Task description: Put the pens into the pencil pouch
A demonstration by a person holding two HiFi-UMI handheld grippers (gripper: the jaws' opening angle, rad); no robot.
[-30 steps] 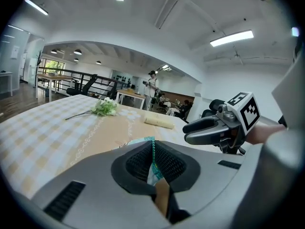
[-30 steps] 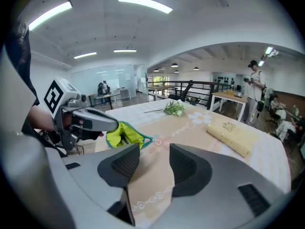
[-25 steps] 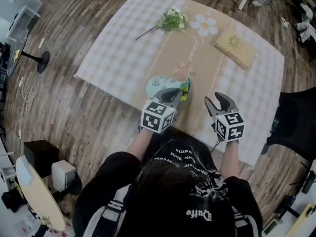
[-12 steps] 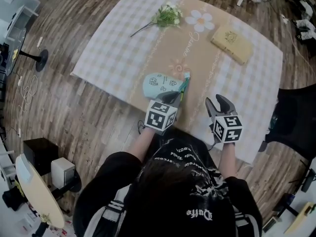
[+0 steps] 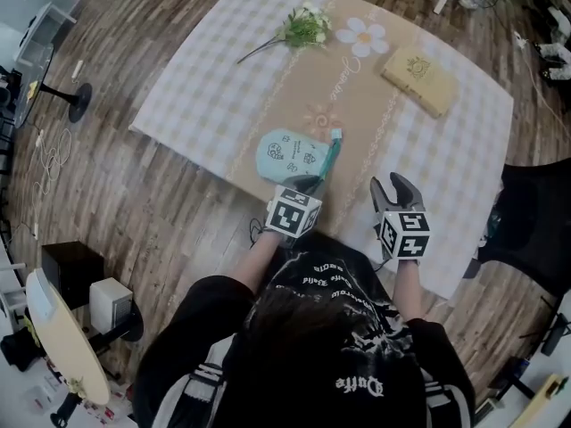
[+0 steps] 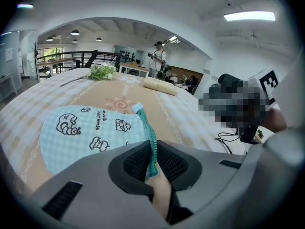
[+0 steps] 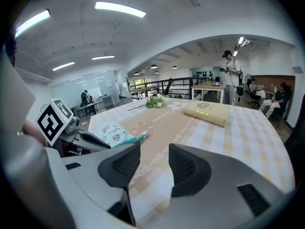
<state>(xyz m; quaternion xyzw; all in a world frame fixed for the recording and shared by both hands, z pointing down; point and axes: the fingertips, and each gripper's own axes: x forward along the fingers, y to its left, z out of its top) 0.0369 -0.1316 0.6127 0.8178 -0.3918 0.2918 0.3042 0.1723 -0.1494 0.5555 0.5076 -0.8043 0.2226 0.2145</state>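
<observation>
A light-blue pencil pouch (image 5: 287, 154) with small cartoon prints lies on the table, its teal zipper (image 5: 332, 152) along its right edge. My left gripper (image 5: 308, 185) is at the pouch's near end, shut on the zipper edge. In the left gripper view the teal zipper (image 6: 151, 144) runs straight between the pads, and the pouch (image 6: 90, 132) spreads out ahead. My right gripper (image 5: 398, 185) hovers to the right over the cloth, open with nothing between its fingers; the right gripper view shows only tablecloth between its jaws (image 7: 155, 168). No pens are visible.
A sprig of flowers (image 5: 303, 28) lies at the table's far side, and a tan book (image 5: 419, 78) lies at the far right. The checked tablecloth (image 5: 196, 87) covers the table. A black chair (image 5: 535, 212) stands to the right, off the table.
My left gripper has sunk and drawn back toward the near table edge, still on the zipper end. The pouch now lies flatter on the cloth. The right gripper shifted slightly back.
</observation>
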